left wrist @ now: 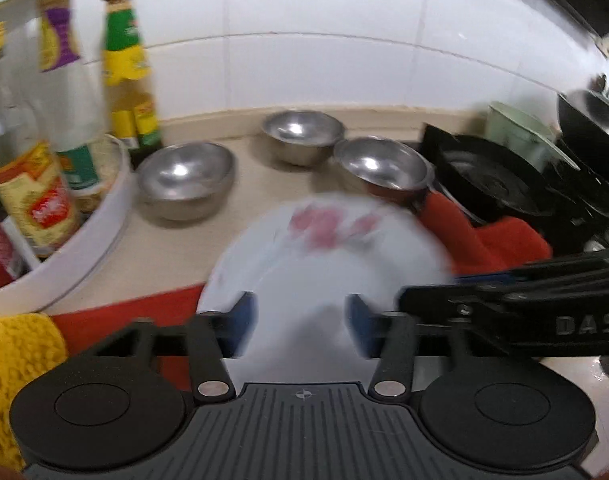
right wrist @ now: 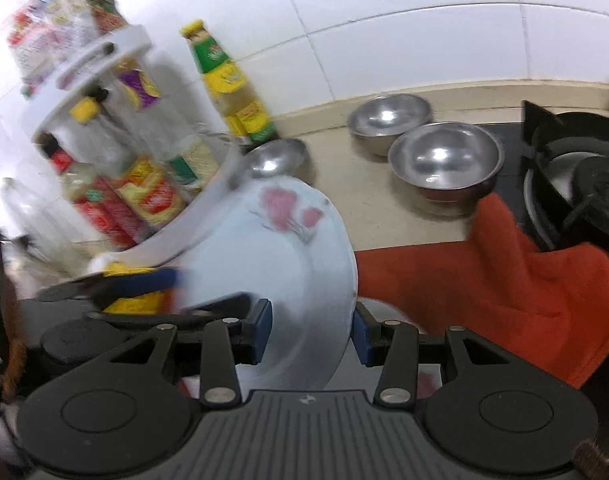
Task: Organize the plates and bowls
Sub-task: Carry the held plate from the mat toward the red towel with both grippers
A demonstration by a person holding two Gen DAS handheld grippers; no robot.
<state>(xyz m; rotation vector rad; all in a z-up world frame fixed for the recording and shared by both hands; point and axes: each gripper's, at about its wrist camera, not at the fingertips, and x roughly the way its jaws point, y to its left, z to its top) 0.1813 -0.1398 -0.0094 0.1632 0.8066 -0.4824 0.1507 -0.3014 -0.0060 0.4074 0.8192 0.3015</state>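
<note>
Left wrist view: the left gripper [left wrist: 300,320] straddles the near rim of the white flowered plate [left wrist: 324,264] at lower centre, but blur hides whether its blue pads press the plate, so its grip cannot be told; three steel bowls [left wrist: 186,178] stand apart on the counter [left wrist: 248,168] above. Right wrist view: the right gripper [right wrist: 312,332] is clenched on the plate [right wrist: 272,248], which is tilted up at centre, left of the red cloth [right wrist: 484,280]. Risk: the glazed rim could slip from a one-sided hold, or the plate could strike the spice rack [right wrist: 104,132] just beside it at upper left.
</note>
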